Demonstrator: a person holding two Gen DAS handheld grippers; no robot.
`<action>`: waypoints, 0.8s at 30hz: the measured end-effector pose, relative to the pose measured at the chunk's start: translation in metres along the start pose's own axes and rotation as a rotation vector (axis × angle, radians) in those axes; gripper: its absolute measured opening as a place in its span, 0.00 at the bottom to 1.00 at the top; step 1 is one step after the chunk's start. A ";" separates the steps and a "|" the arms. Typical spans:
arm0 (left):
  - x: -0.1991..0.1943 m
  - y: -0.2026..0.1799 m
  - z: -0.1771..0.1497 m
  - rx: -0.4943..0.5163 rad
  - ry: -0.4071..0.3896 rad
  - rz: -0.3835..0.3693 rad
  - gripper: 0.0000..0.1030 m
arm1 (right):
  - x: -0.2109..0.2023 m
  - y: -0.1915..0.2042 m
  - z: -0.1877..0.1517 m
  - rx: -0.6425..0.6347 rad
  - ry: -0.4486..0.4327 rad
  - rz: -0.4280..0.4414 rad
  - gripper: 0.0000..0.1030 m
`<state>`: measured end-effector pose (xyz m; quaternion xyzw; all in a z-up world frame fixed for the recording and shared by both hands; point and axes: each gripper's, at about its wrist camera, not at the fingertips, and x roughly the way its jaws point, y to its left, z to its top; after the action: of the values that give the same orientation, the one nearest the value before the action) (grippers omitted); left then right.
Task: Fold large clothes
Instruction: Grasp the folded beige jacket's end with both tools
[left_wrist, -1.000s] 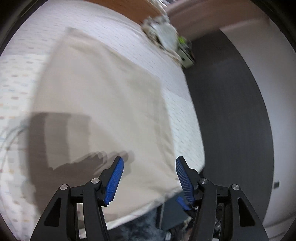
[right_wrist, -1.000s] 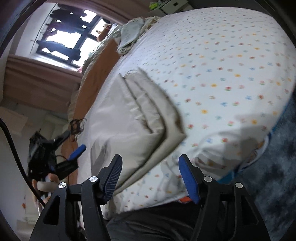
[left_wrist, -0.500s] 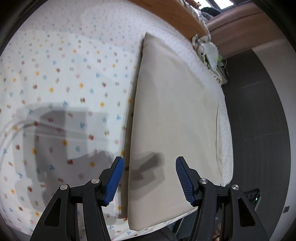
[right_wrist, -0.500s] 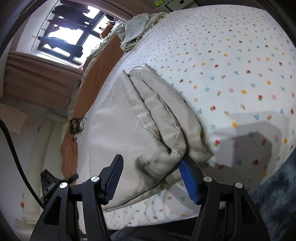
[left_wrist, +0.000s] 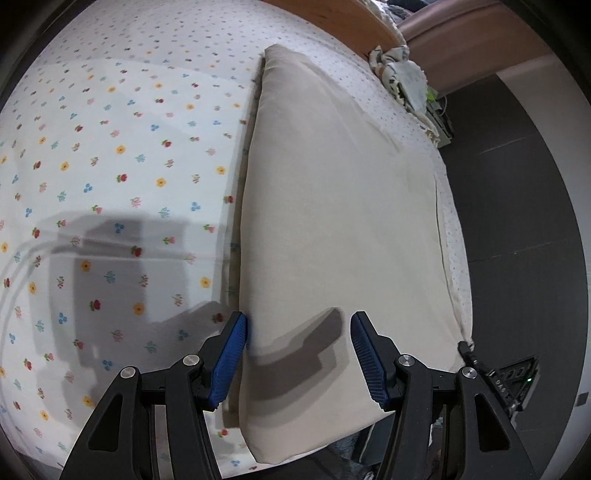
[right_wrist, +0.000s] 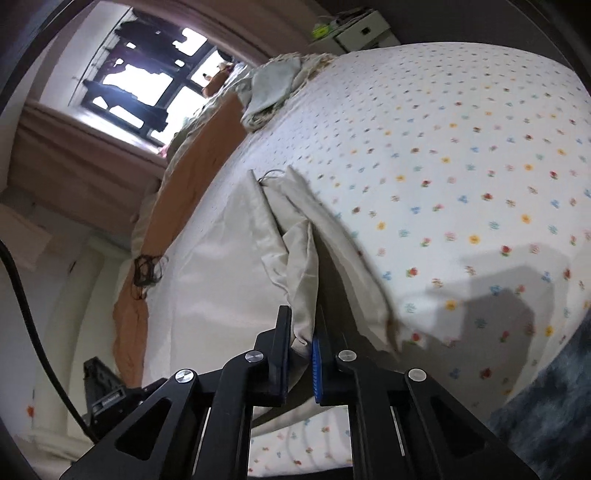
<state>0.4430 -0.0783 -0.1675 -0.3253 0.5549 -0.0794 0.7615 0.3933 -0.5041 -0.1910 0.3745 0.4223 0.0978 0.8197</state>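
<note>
Now that the right gripper (right_wrist: 300, 341) has just closed on the beige garment (left_wrist: 332, 206), the open, empty left gripper (left_wrist: 297, 356) lowers to its corner for folding.

The cloth (left_wrist: 343, 206) is plain beige. The sheet (left_wrist: 122, 155) is white with small red, yellow and blue flowers. The pads (left_wrist: 231, 354) are blue.
</note>
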 end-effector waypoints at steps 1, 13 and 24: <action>0.001 -0.002 0.001 0.009 -0.003 -0.005 0.58 | -0.002 -0.006 -0.002 0.011 -0.009 -0.007 0.09; 0.014 0.000 -0.008 0.021 -0.007 0.032 0.54 | 0.001 -0.021 -0.008 0.015 0.052 -0.053 0.18; 0.010 -0.010 -0.032 0.075 -0.048 0.107 0.47 | 0.018 -0.019 -0.002 -0.112 0.078 -0.129 0.70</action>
<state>0.4201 -0.1039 -0.1750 -0.2683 0.5497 -0.0513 0.7894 0.4000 -0.5079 -0.2154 0.2959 0.4712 0.0828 0.8268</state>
